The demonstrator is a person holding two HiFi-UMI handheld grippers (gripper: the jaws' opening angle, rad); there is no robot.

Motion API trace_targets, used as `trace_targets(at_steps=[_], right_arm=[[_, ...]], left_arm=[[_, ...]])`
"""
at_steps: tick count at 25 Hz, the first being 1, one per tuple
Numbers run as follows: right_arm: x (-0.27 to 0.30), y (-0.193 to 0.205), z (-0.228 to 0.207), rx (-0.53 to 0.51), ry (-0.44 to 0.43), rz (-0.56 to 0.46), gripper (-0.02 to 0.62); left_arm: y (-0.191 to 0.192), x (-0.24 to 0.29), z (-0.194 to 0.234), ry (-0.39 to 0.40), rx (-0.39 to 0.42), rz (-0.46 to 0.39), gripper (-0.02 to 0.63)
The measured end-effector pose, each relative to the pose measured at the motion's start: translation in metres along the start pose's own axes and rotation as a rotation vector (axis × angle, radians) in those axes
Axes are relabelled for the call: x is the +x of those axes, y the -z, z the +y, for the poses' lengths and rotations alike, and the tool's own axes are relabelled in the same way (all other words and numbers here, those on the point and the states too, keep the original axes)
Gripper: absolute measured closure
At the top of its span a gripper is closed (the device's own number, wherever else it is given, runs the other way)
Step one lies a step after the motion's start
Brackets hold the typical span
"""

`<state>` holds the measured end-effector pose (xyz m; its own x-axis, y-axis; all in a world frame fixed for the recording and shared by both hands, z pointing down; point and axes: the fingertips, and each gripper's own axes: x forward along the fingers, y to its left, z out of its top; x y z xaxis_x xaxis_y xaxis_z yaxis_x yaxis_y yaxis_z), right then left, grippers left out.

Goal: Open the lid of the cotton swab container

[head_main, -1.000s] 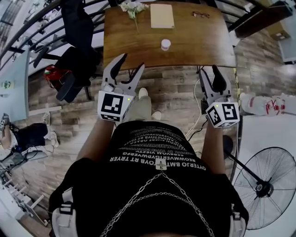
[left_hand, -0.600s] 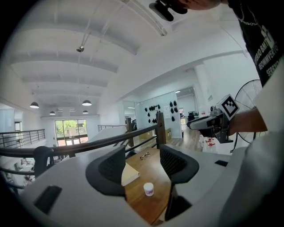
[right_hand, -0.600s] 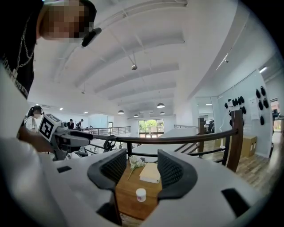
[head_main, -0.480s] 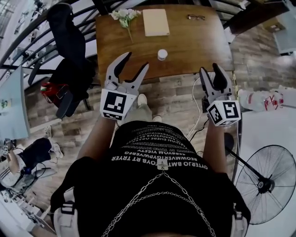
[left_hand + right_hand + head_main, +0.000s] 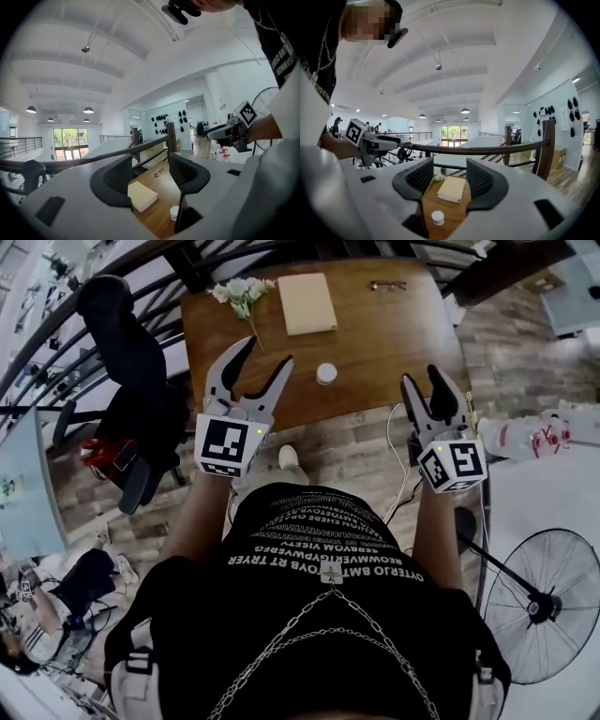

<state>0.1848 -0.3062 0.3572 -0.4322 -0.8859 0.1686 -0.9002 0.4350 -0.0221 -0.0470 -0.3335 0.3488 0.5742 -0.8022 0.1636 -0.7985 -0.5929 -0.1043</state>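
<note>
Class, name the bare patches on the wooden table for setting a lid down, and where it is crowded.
Bare: the table's right half, between container and glasses; also the near strip left of the container. Crowded: the far edge, with flowers and notebook.

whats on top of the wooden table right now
On the wooden table: white flowers, a beige book, glasses and the small white container, lid on, so its contents are hidden.
</note>
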Motion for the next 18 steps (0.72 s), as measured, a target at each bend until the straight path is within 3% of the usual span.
trace_targets(at_steps=[9, 18], right_arm=[[0.021, 0.006, -0.011, -0.011, 0.093, 0.021, 0.388], [0.03, 0.041, -0.014, 0.014, 0.09, 0.07, 0.382]], left_arm=[[0.013, 0.031, 0.037, 0.06, -0.014, 0.013, 0.345], [0.072, 0.051, 0.007, 0.212, -0.05, 0.09, 0.324]])
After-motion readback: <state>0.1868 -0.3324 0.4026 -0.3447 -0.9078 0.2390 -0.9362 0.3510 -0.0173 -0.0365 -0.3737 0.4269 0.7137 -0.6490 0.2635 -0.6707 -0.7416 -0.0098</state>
